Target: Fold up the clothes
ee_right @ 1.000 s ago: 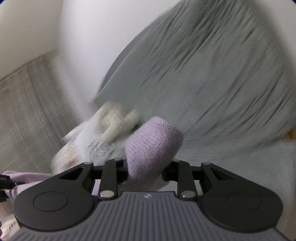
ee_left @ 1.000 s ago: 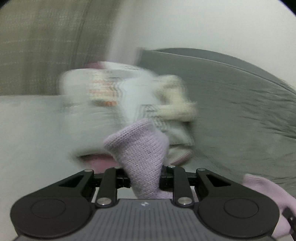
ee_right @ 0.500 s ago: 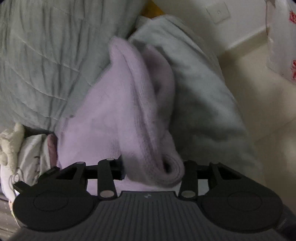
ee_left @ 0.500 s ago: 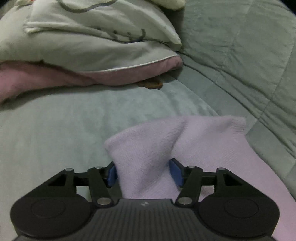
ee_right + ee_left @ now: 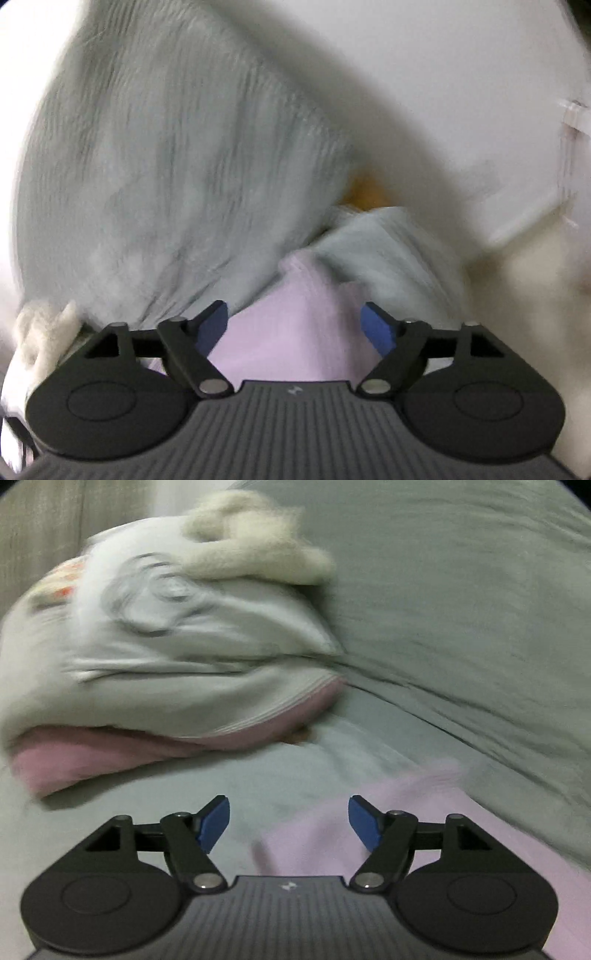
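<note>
A lilac knitted garment (image 5: 424, 823) lies flat on the grey-green sofa seat (image 5: 155, 805). My left gripper (image 5: 289, 821) is open, blue pads apart, just above the garment's near left corner and holding nothing. In the right wrist view the same lilac garment (image 5: 295, 332) lies below my right gripper (image 5: 295, 328), which is open and empty, its blue pads spread over the cloth. Both views are blurred by motion.
A pile of clothes (image 5: 155, 657) with a white printed top, a pink layer and a cream fluffy piece (image 5: 255, 542) sits at the sofa's left. The sofa back cushion (image 5: 461, 609) rises behind. A light floor (image 5: 535, 295) lies off the sofa's right end.
Both grippers held the lilac garment in the air, laid it down on the seat, then opened and let go. Both are now pulling back from it.
</note>
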The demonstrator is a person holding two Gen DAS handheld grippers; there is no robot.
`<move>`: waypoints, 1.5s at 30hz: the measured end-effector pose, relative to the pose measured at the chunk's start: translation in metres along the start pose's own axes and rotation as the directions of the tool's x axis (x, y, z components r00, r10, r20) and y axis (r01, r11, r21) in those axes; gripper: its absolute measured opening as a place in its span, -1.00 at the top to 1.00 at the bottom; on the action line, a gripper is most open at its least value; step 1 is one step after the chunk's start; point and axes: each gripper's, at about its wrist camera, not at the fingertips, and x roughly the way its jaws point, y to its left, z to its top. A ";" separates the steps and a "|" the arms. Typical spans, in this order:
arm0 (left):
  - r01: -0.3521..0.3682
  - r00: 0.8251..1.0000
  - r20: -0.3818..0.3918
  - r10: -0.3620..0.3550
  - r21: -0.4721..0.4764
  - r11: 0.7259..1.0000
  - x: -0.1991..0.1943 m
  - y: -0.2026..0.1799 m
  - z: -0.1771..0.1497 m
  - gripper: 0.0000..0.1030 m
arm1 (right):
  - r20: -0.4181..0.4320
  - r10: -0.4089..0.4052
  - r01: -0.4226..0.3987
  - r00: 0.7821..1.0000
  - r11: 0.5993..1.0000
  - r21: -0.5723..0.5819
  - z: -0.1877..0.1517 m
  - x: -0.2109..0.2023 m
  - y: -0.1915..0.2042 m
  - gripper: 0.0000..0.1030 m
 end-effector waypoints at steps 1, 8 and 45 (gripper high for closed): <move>0.002 1.000 -0.019 -0.001 0.077 0.997 0.002 -0.018 -0.014 -0.57 | -0.066 0.037 -0.042 0.997 0.996 -0.075 -0.006 0.016 0.010 -0.59; -0.145 0.982 -0.080 0.172 0.270 0.952 0.043 -0.058 -0.043 -0.95 | -0.311 -0.091 0.013 0.946 0.969 -0.245 -0.021 0.072 -0.005 -0.35; -0.510 0.859 -0.065 0.508 -0.018 0.860 -0.309 0.167 -0.156 -0.95 | -0.541 0.184 -0.422 0.821 0.833 -0.358 -0.160 -0.053 0.190 -0.92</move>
